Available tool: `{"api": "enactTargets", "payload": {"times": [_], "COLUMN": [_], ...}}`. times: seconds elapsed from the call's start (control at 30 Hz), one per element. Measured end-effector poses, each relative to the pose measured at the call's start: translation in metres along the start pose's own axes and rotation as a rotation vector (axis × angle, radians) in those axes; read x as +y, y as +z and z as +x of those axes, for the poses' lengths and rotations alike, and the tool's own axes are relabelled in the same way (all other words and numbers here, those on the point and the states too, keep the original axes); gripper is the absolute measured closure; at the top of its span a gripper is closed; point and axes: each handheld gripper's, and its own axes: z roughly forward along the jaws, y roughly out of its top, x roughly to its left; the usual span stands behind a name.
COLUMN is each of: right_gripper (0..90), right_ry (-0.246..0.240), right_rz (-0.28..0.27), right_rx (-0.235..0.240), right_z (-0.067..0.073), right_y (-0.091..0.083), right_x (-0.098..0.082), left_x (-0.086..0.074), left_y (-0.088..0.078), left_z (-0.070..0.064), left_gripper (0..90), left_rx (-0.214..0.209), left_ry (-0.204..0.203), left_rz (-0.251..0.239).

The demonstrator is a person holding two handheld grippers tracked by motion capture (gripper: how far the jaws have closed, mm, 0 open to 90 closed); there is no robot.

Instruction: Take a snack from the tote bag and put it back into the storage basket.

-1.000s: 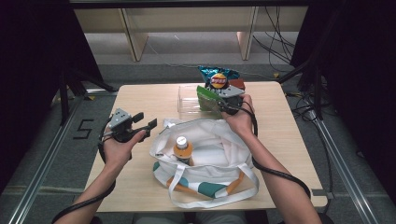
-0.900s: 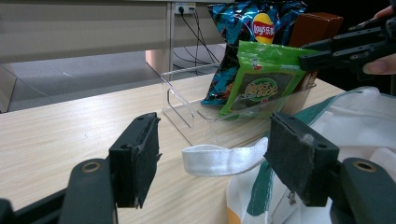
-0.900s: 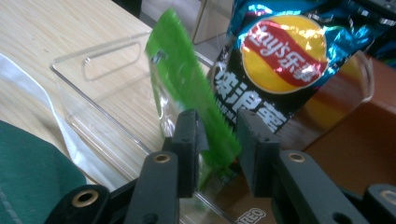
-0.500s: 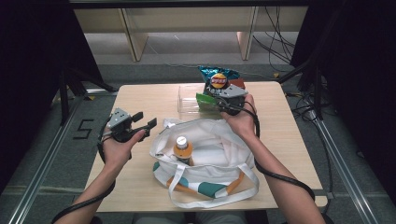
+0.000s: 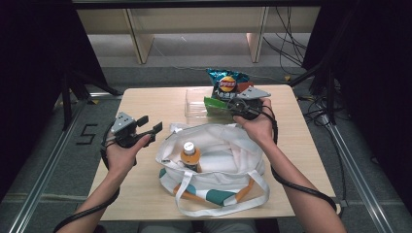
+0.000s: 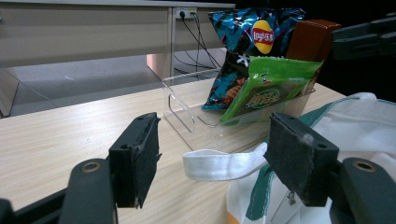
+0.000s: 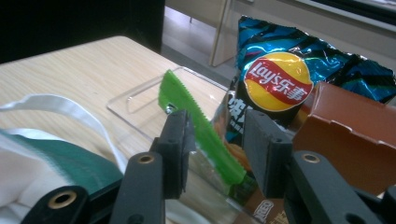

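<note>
A clear tray (image 5: pixel 194 106) at the table's far side holds a blue chips bag (image 5: pixel 226 80), a green packet (image 5: pixel 216 103) and a brown box (image 7: pixel 355 135). My right gripper (image 7: pixel 217 126) sits at the tray, straddling the green packet's (image 7: pixel 187 102) serrated top edge. Its jaws have just been opening, a gap shows beside the packet, and it is open. My left gripper (image 5: pixel 150 124) hovers open at the table's left, nothing between its pads (image 6: pixel 140 154). It faces the tray (image 6: pixel 182 107) and a white bag strap (image 6: pixel 224 164).
A white tote bag (image 5: pixel 218 145) with green and orange trim lies in the middle near the front edge, an orange-labelled bottle (image 5: pixel 189 153) standing inside. Bare wood shows left of the tray. Black cables trail from both grippers over the table edges.
The right gripper's jaws have spread apart around the green packet and the hand has lifted slightly. The left hand and gripper have stayed still.
</note>
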Motion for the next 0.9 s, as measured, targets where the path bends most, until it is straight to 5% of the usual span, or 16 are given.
{"api": "enactTargets", "payload": {"times": [0.9], "right_gripper": [51.2], "right_ry": [0.130], "right_rz": [-0.016], "right_rx": [0.058], "right_z": [0.003], "right_y": [-0.060], "right_x": [-0.038], "left_x": [-0.002], "left_y": [0.004], "left_z": [-0.002], "left_gripper": [33.6], "left_rx": [-0.012], "left_ry": [0.011], "left_rz": [0.002]}}
